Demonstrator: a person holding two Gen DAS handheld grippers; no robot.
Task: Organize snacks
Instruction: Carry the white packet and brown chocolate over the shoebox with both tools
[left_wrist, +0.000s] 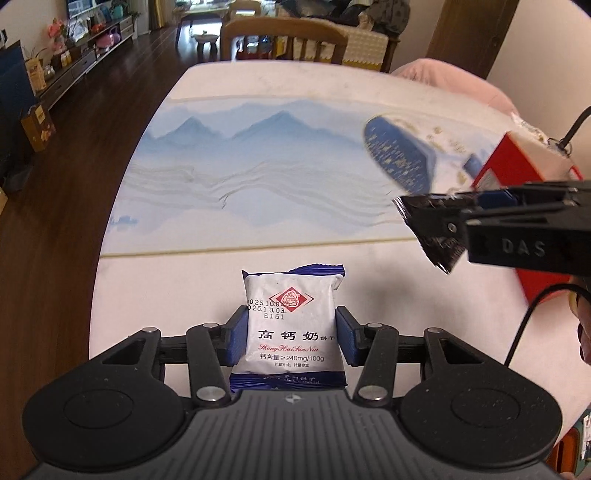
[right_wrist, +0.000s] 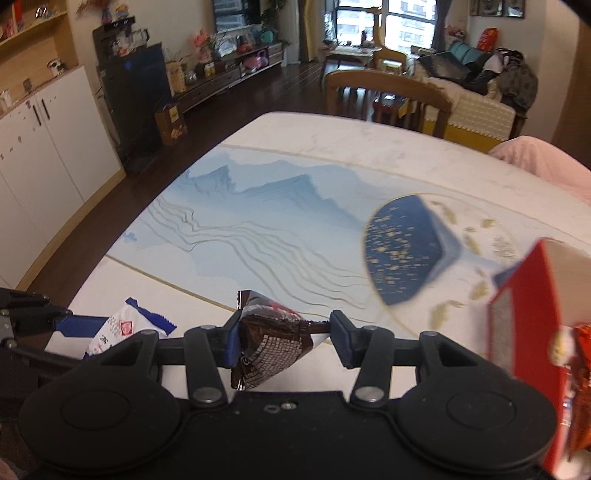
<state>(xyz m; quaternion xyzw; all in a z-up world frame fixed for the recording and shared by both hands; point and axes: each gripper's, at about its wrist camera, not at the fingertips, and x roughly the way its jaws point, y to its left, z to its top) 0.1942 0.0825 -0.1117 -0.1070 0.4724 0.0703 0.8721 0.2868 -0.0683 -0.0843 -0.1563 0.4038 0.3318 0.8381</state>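
Left gripper (left_wrist: 291, 338) has its blue pads closed against both sides of a white milk biscuit packet (left_wrist: 291, 325), pinching it square across the middle, just above the worktop (left_wrist: 166, 288). Right gripper (right_wrist: 282, 341) carries a dark brown snack packet (right_wrist: 267, 339), and that hold looks far less tidy: the left pad is pressed into the crumpled wrapper, while only a thin twisted tail reaches toward the right pad. In the left wrist view the same packet juts out past the fingertips.

Over on the right stands a red box (right_wrist: 524, 317), open on top, with orange wrappers (right_wrist: 580, 354) already showing at its edge, so that is probably where both packets go.

To do this well, bring the brown packet over the opening first, keep it level and move gently so the loose wrapper doesn't slip, and let go only once it is well inside the rim. Biscuits can follow; that grip looks secure.
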